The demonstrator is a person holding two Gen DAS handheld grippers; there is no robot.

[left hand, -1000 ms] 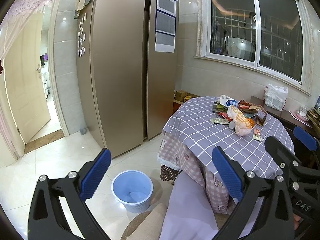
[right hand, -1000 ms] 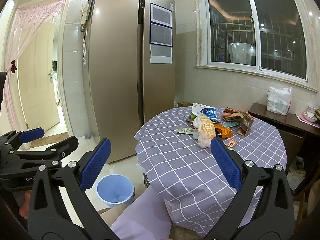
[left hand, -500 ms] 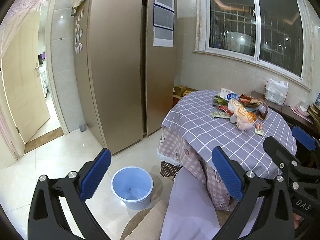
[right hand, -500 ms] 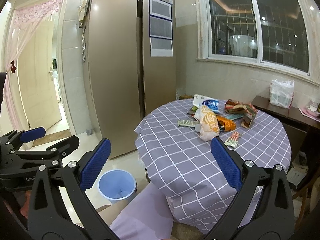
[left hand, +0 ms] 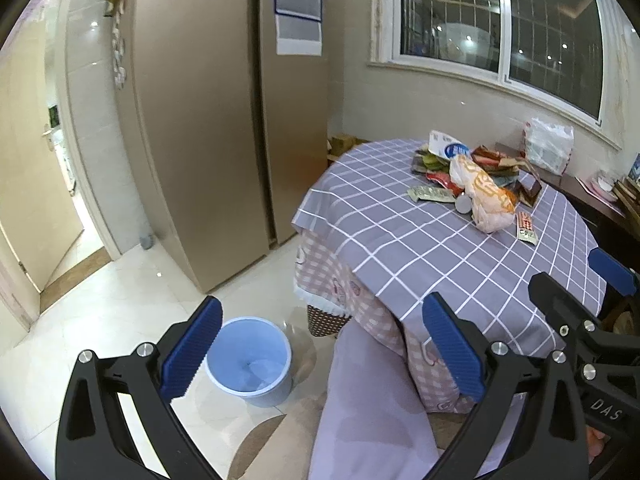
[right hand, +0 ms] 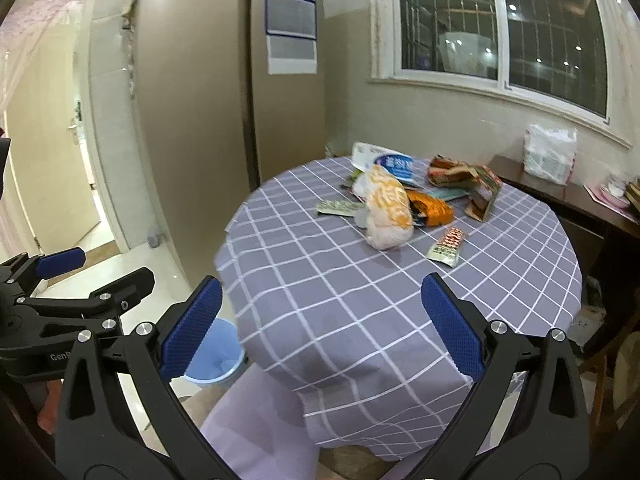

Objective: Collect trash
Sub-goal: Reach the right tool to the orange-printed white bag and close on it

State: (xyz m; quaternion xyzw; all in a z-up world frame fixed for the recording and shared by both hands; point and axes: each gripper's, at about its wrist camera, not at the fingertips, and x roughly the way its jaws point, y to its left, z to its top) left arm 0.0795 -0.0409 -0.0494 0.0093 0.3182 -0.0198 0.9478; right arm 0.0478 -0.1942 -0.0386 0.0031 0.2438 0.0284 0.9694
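Note:
A heap of trash lies on the round table with the lilac checked cloth (left hand: 420, 248): an orange-and-white plastic bag (left hand: 486, 196) (right hand: 386, 210), a blister strip (left hand: 430, 193), a small red-and-white wrapper (left hand: 525, 227) (right hand: 448, 246), an orange packet (right hand: 434, 209) and several snack wrappers behind. A light blue bin (left hand: 250, 360) (right hand: 214, 354) stands on the floor left of the table. My left gripper (left hand: 320, 352) is open and empty, above the bin and a chair. My right gripper (right hand: 320, 328) is open and empty, over the table's near edge.
A tall gold fridge (left hand: 208, 120) stands behind the bin. A chair with a lilac cover (left hand: 372, 412) is at the table's near side. A dark sideboard (right hand: 568, 204) with a white plastic bag (right hand: 550, 154) is at the right under the window. An open door (left hand: 36, 184) is at the left.
Both grippers have moved forward and closer to the table; the trash heap and the bin now appear larger. Both grippers stay open and empty.

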